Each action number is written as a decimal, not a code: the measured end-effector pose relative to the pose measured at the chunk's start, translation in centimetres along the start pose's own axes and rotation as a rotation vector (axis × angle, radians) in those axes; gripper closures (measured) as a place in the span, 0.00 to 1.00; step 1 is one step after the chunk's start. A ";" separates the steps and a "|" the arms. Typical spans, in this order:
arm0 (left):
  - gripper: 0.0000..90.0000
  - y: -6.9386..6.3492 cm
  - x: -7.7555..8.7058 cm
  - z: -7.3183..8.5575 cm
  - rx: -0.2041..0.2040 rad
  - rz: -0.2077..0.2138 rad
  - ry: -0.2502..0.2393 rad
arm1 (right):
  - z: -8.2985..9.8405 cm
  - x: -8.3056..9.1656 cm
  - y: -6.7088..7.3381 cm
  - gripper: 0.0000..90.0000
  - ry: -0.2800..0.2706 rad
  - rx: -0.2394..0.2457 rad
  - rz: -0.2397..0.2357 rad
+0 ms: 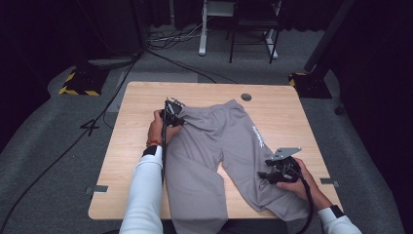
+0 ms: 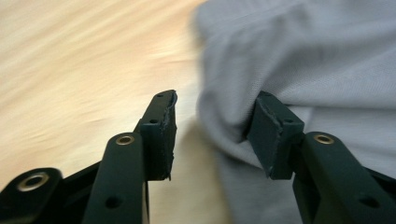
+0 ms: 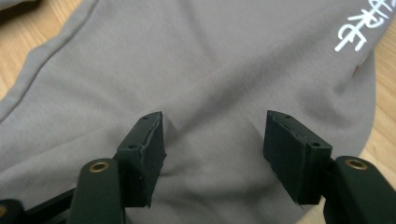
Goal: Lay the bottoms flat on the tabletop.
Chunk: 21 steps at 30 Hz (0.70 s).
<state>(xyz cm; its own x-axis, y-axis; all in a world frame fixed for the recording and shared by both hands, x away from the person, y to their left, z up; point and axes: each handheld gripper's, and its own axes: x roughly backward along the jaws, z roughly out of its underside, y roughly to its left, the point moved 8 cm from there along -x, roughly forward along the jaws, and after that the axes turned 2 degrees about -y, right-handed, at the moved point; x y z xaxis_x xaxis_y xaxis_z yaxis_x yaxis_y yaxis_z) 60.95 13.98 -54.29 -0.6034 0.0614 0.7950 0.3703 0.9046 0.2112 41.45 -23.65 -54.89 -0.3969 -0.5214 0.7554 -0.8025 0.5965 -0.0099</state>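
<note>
Down at lower right of the high view, our right gripper hovers open over one leg of the grey trousers spread mid-table; left gripper, jaws apart, straddles the waistband edge.

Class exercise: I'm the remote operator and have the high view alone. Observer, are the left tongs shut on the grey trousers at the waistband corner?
Observer: No. The left tongs are open, with the edge of the grey trousers between the jaws.
Operator: And the right tongs?
Observer: The right tongs are open too, above a trouser leg.
Operator: Is there print nearby?
Observer: Yes, white lettering lies ahead of them, near the leg's edge.
</note>
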 end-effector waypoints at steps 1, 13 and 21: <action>0.53 0.6 -0.1 0.1 0.026 -0.024 0.011 | 0.1 0.1 0.1 0.42 0.001 -0.002 0.000; 0.37 -4.9 8.7 3.4 -0.019 0.246 -0.271 | 0.1 2.8 -1.7 0.40 -0.028 0.018 0.118; 0.32 -14.7 13.7 12.6 -0.185 0.553 -0.170 | 2.5 2.2 -1.8 0.37 0.036 -0.055 0.051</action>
<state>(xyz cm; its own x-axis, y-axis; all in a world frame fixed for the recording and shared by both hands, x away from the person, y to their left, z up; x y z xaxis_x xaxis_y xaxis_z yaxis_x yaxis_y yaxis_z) 38.29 6.85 -53.69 -0.3851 0.5820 0.7162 0.7686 0.6318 -0.1001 40.94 -27.39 -54.84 -0.4193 -0.4679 0.7780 -0.7556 0.6549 -0.0134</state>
